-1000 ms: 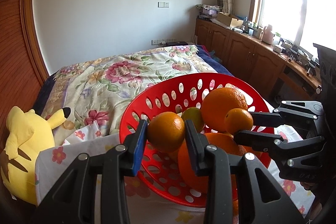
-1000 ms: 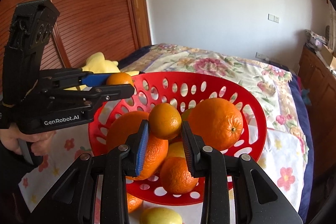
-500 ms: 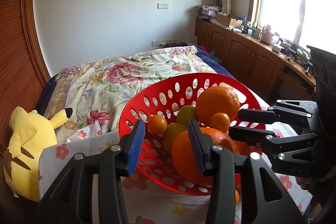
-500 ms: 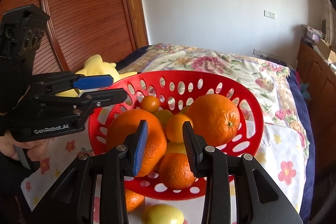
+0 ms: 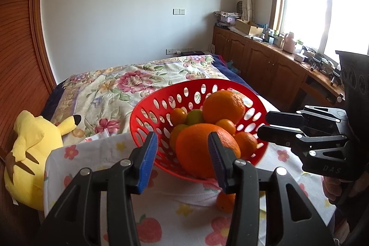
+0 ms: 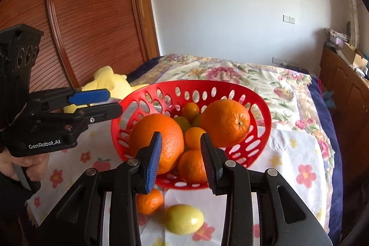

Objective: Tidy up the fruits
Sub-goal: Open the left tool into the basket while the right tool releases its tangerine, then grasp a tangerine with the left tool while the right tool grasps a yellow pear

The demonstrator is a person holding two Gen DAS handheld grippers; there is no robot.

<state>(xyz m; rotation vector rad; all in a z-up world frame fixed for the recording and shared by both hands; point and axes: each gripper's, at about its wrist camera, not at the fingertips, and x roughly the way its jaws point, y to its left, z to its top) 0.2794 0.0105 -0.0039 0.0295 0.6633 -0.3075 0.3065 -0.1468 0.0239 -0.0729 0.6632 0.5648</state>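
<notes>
A red perforated basket point(image 5: 147, 112) point(image 6: 207, 84) sits on a flowered cloth and holds two large oranges point(image 6: 224, 122) point(image 6: 161, 137), several small tangerines point(image 6: 193, 137) and a greenish fruit point(image 6: 182, 123). My left gripper point(image 5: 183, 159) hovers in front of the basket, its blue pads point(image 5: 147, 160) apart with nothing pressed between them. My right gripper point(image 6: 181, 153) is likewise open and empty, short of the basket's near rim. On the cloth outside the basket lie a small orange point(image 6: 150, 201) and a yellow fruit point(image 6: 183, 219). Each gripper shows in the other's view: the right gripper point(image 5: 276, 128), the left gripper point(image 6: 99, 103).
A yellow plush toy point(image 5: 30, 149) lies left of the cloth. A floral quilt point(image 5: 129, 82) covers the bed behind the basket. Wooden cabinets point(image 5: 265, 61) run along the right under a window; a slatted wooden door point(image 6: 92, 15) stands on the left.
Both grippers were shut on small oranges over the basket. They have let go, the oranges now lie in the basket, and both grippers have drawn back from it.
</notes>
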